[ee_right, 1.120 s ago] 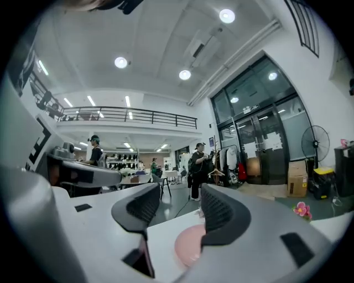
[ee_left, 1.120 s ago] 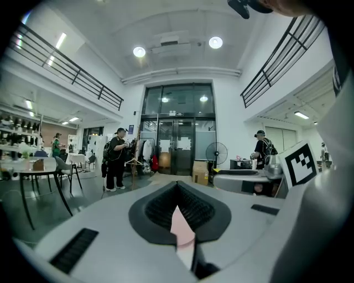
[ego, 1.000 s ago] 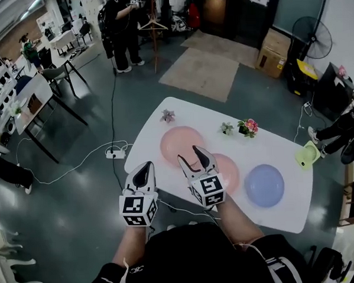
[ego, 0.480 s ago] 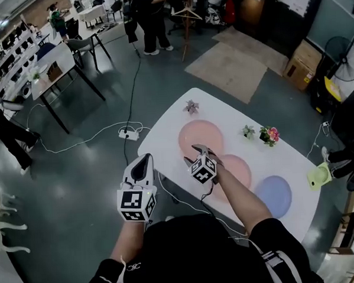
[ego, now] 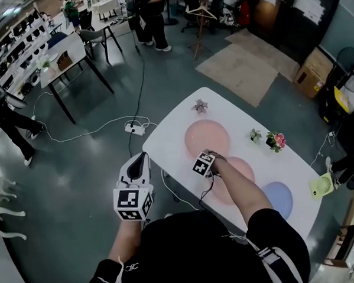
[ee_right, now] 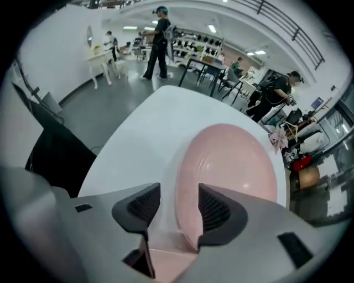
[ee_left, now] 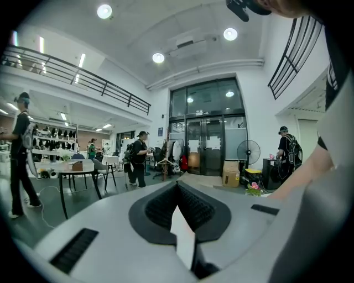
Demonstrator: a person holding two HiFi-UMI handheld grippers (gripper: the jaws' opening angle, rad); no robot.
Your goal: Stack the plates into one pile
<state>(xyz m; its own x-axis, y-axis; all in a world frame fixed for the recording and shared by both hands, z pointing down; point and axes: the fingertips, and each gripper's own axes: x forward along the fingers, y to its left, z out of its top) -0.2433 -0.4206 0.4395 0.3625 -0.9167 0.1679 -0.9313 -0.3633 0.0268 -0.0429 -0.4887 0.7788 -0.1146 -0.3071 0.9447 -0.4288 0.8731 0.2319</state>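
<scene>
Three plates lie in a row on the white table (ego: 171, 138): a pink plate (ego: 206, 136) at the far left, a second pink plate (ego: 235, 170) partly under my right forearm, and a blue plate (ego: 282, 199) at the right. My right gripper (ego: 213, 155) is low over the table with its jaws apart on either side of the far pink plate's (ee_right: 232, 166) near rim. In its own view that right gripper (ee_right: 180, 207) is open, and the plate lies flat. My left gripper (ego: 142, 156) hangs off the table's left side over the floor, shut on nothing, and in its own view the left gripper (ee_left: 177, 190) faces the room.
Three small flower pots stand along the table's far edge: one (ego: 200, 105) at the left corner, two (ego: 255, 135) (ego: 277, 140) near the middle. A power strip with cables (ego: 135, 128) lies on the floor to the left. People stand far back in the room.
My right gripper has reached forward and down from above the near pink plate to the far pink plate's rim. The left gripper has stayed beside the table.
</scene>
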